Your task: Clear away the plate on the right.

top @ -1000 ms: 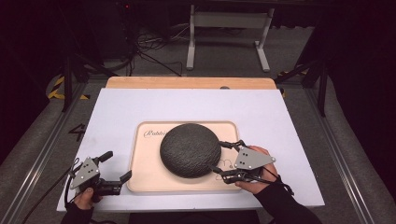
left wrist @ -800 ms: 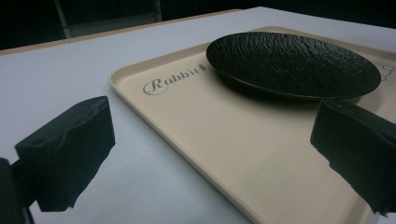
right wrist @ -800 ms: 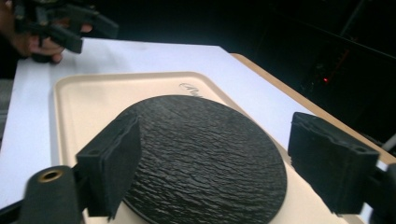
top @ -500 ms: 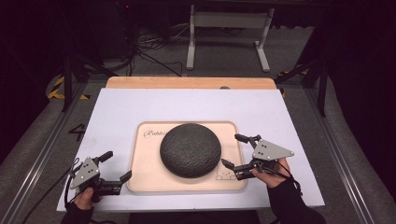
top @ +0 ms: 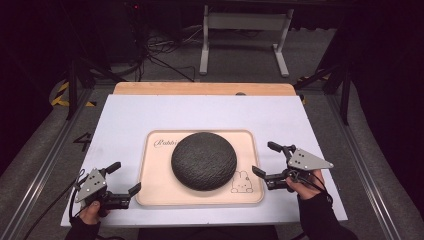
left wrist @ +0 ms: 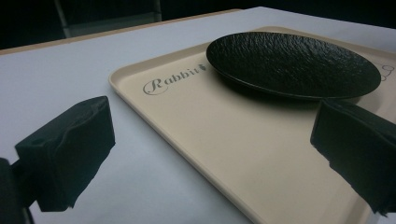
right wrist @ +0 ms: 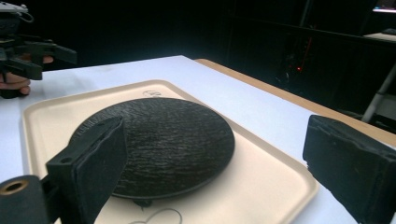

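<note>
A beige tray (top: 150,192) lies on the white table (top: 125,120), between the two tools, and a round dark textured plate (top: 204,160) sits on the tray's middle. The left tool (top: 122,181) rests on the table just beside the tray's near left corner, held by the left hand (top: 90,210); its jaws are spread wide with nothing between them. In the left gripper view the tray's edge runs between those jaws, the word "Rabbit" (left wrist: 175,80) is printed ahead of them, and the plate lies beyond the right-hand jaw. The right tool (top: 265,160) is held by the right hand (top: 305,187) just off the tray's right edge, jaws also spread and empty, pointing toward the plate. A small rabbit drawing (top: 241,182) on the tray's corner sits just beside the right tool's nearer jaw. In the right gripper view the plate lies ahead between the jaws, apart from both
</note>
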